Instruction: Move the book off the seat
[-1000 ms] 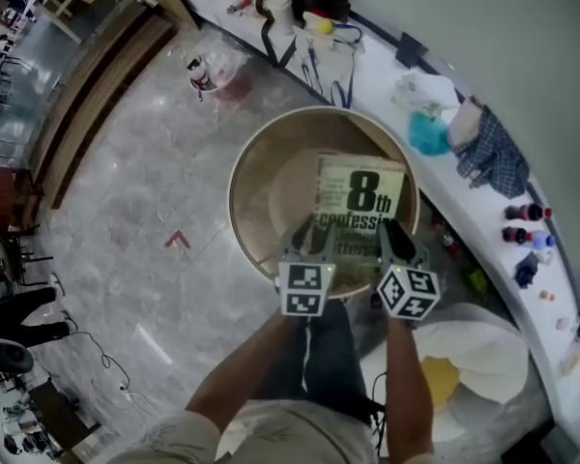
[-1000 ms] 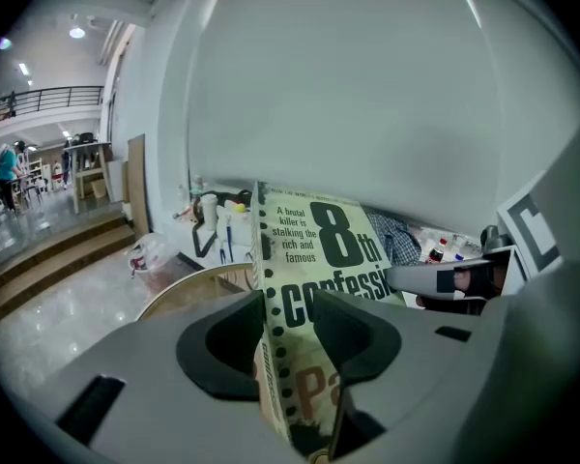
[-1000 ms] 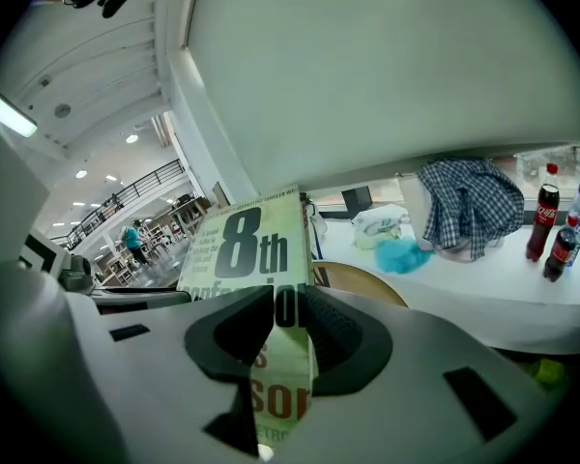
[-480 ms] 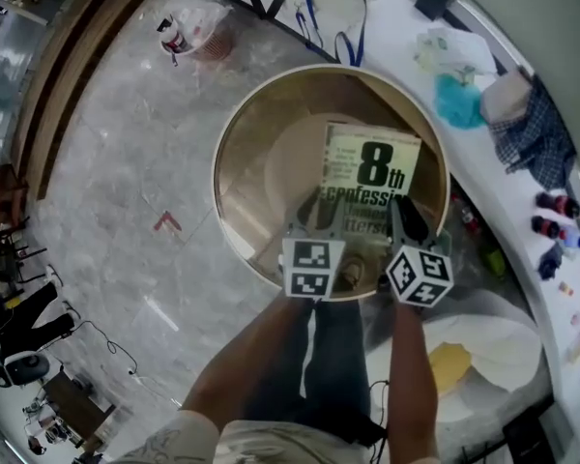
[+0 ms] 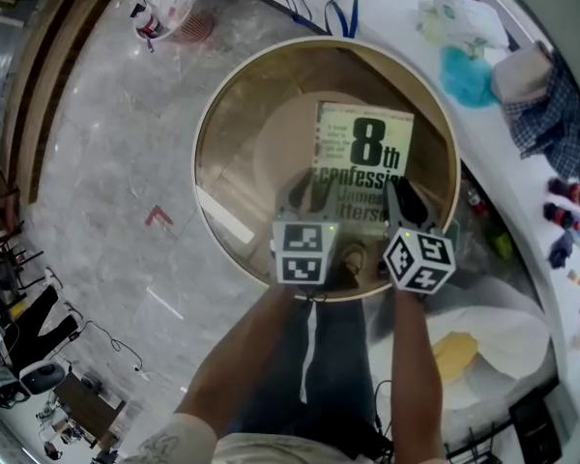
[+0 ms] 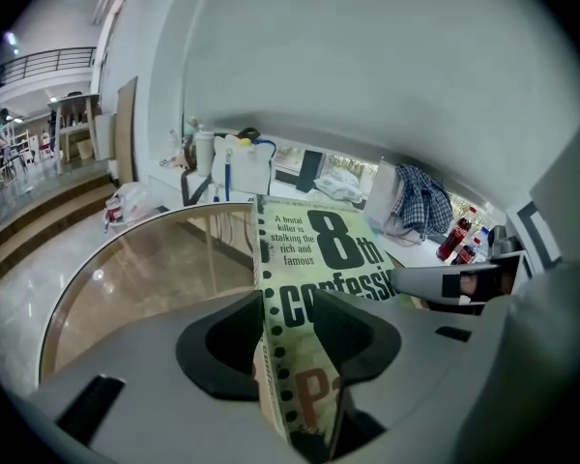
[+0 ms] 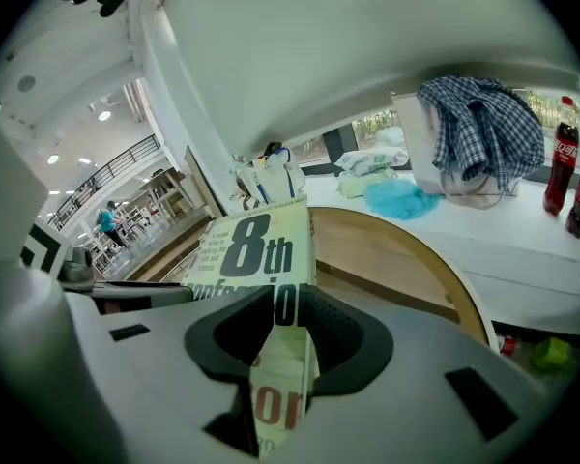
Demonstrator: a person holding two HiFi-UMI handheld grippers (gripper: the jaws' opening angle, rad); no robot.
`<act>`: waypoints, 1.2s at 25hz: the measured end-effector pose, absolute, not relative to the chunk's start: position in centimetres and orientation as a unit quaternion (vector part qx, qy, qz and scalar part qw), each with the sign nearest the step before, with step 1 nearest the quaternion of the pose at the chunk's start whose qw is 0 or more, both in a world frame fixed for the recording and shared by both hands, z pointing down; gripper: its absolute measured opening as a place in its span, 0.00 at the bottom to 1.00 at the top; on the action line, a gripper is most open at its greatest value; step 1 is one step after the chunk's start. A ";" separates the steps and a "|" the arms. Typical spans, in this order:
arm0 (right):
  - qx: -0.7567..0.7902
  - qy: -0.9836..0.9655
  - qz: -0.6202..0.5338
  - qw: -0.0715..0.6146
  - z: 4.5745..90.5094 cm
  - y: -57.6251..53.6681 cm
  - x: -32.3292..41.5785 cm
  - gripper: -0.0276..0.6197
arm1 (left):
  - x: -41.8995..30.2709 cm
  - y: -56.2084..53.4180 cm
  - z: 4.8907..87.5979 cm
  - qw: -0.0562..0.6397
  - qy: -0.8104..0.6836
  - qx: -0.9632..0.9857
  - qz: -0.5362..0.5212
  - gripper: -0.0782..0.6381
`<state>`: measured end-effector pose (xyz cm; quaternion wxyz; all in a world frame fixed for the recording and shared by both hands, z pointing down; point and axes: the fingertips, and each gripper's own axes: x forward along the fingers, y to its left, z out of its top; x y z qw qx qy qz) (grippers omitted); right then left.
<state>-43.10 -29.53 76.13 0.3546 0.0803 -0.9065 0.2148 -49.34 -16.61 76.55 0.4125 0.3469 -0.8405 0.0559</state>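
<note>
Gripping the book (image 5: 362, 162) by its near edge, a person held it face up and tilted over a round glass-topped table (image 5: 234, 124) beside a long white counter (image 5: 396, 8). The left gripper (image 6: 292, 332) was clamped on the corner by the spine and the right gripper (image 7: 280, 332) on the opposite corner. Each pair of jaws stood only as far apart as the volume was thick, with the pads pressed against both covers. The paperback rested on nothing that could be seen: both gripper views showed it carried above the glass, although whether its far edge touched the tabletop could not be told.

The lift itself therefore looked finished, since no seat lay under the book. A pale padded shape (image 5: 493, 341) at the lower right of the head view, near the person's legs, may have been the seat in question, but that was only a guess.

What appeared to remain was the putting-down: bringing the book flat onto a surface, most likely the table directly below, then parting both sets of jaws and drawing them back clear of the cover.
</note>
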 end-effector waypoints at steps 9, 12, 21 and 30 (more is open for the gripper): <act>0.073 -0.903 0.199 0.374 78.5 -29.3 -43.5 0.21 | -49.7 -16.6 79.2 0.429 -0.832 0.346 0.061 0.33; 0.073 -0.906 0.187 0.373 78.7 -29.0 -43.5 0.21 | -49.7 -16.5 79.4 0.427 -0.832 0.348 0.061 0.33; 0.107 -0.919 0.152 0.349 77.0 -30.2 -43.4 0.24 | -50.4 -16.1 77.9 0.405 -0.846 0.340 0.070 0.33; 0.092 -0.940 0.117 0.308 68.1 -29.8 -43.7 0.24 | -51.0 -16.3 69.6 0.352 -0.869 0.342 0.064 0.33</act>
